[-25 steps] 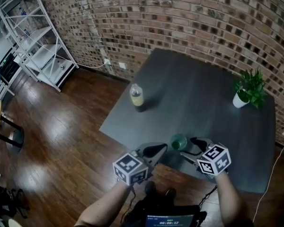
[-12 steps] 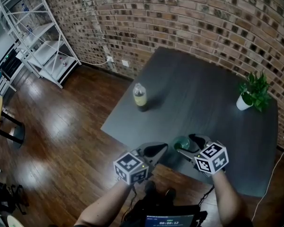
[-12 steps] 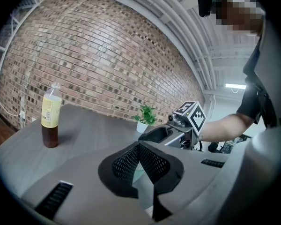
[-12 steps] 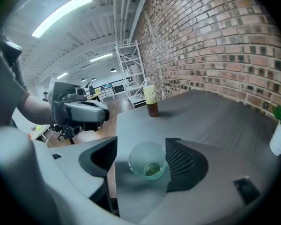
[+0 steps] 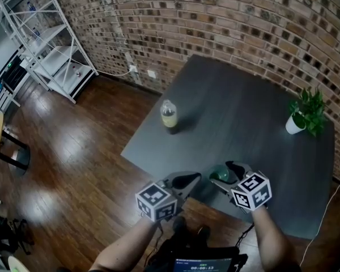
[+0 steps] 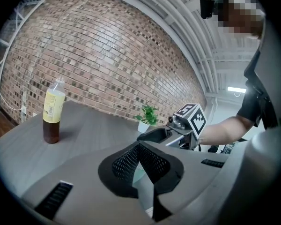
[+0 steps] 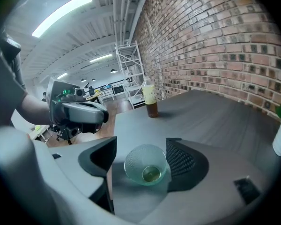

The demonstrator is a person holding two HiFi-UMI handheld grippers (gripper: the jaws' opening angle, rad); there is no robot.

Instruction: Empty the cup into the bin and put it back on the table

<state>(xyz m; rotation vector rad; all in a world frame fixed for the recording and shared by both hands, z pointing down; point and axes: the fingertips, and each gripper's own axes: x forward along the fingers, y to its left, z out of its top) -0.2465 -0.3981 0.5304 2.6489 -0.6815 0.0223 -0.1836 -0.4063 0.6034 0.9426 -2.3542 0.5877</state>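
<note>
Bottom centre, a small screen (image 5: pixel 204 263) shows a timer, its digits blurred. Just above, the left gripper (image 5: pixel 190 179) has its tongs pressed together, empty. The right gripper (image 5: pixel 222 173) has shifted left since a second ago. Its tongs have just been spreading wider and now flank the green cup (image 7: pixel 145 164) on the near edge of the dark table (image 5: pixel 243 123). Beyond stands a yellow-labelled bottle (image 5: pixel 169 116), its print unreadable.

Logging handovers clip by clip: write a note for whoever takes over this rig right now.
Left gripper: jaws together, empty.
Right gripper: jaws apart and just been opening, either side of the green translucent dimpled cup, not yet gripping it.
Cup: upright near the front edge of the dark grey table, something yellowish at its bottom.
Done: nothing visible; no bin in view.
Left: grasp, empty into bin, set back.
</note>
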